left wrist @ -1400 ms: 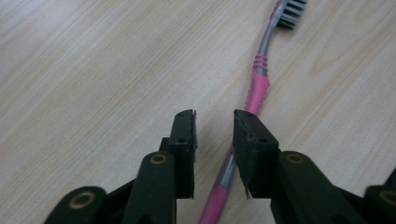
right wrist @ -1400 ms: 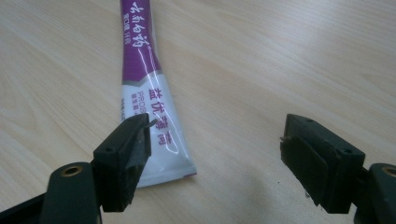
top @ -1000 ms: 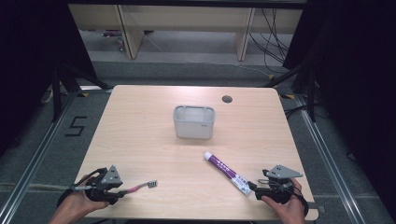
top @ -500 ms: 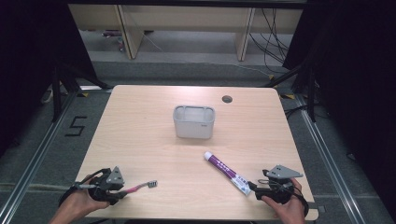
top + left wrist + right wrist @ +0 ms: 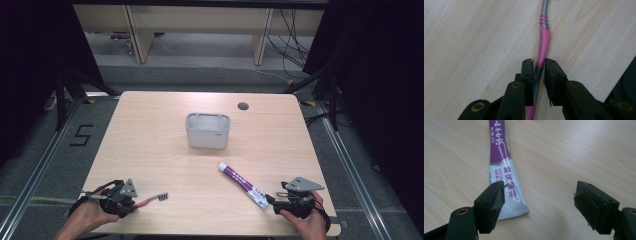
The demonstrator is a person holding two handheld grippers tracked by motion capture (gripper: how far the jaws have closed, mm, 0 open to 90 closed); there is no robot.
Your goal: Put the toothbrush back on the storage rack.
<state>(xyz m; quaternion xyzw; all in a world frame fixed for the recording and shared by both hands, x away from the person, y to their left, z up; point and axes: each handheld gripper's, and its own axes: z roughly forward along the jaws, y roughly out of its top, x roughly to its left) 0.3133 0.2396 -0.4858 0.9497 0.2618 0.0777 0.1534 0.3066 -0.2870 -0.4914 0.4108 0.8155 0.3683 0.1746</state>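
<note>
- Writing first: purple Chinese characters run along the purple-and-white toothpaste tube (image 5: 504,167), and below them I can read the letters "PROB" before my own jaw cuts them off. A white "5" (image 5: 81,135) is marked on the grey floor left of the table.
- Grey rectangular plastic tub (image 5: 207,130) stands near the middle of the light wood-grain table (image 5: 150,135); there is a small mark on its front wall, too small to read.
- Pink-and-grey toothbrush (image 5: 542,47) lies flat at the near left of the table, bristle end pointing toward the middle. My left claw (image 5: 539,72) has just been closing, its jaws either side of the handle's lower end; the left pad looks to be touching it, while on the right I can still see a thin gap.
- My right claw (image 5: 539,197) hovers wide apart at the near right, holding nothing. The tube's crimped white end lies on the table just in front of its left jaw, the capped end pointing toward the tub.
- Table has a round cable hole (image 5: 243,106) near the far edge. Beyond stand pale wooden desk legs (image 5: 136,35) and trailing black cables (image 5: 290,35); black curtains close both sides.
- Both my hands sit close to the near edge; wide bare wood lies between the toothbrush, the tube and the tub.
</note>
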